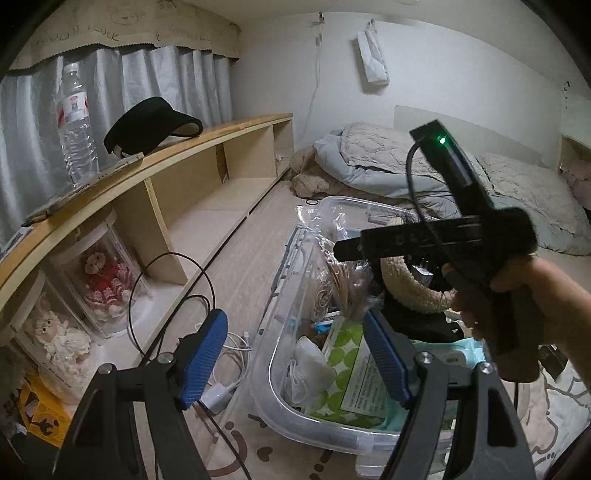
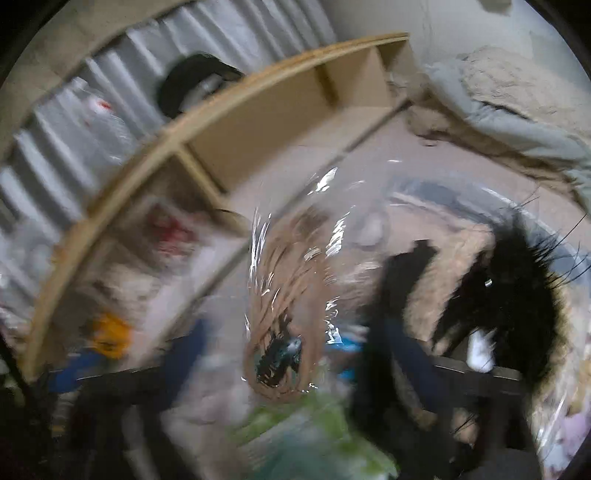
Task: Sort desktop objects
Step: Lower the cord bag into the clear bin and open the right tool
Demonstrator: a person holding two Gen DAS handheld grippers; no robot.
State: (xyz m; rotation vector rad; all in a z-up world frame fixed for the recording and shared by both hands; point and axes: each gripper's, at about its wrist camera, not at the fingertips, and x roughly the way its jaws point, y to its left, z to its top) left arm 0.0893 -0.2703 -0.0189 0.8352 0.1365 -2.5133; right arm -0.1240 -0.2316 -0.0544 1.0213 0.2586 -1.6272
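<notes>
Both hand-held grippers gape empty: left hand-held gripper (image 1: 295, 354) and right hand-held gripper (image 2: 291, 373) over the clear plastic storage bin (image 1: 273, 373), ready to drop things in.

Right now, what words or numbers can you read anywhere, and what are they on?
"DA": pale letters on the right gripper body; the rest is hidden.
Curtain valance: drawn lettering, too faint to read.
Water bottle: red and white label, too small.
Green-dotted packet: printed panel, too small.
Right wrist view: blurred, nothing readable.
</notes>
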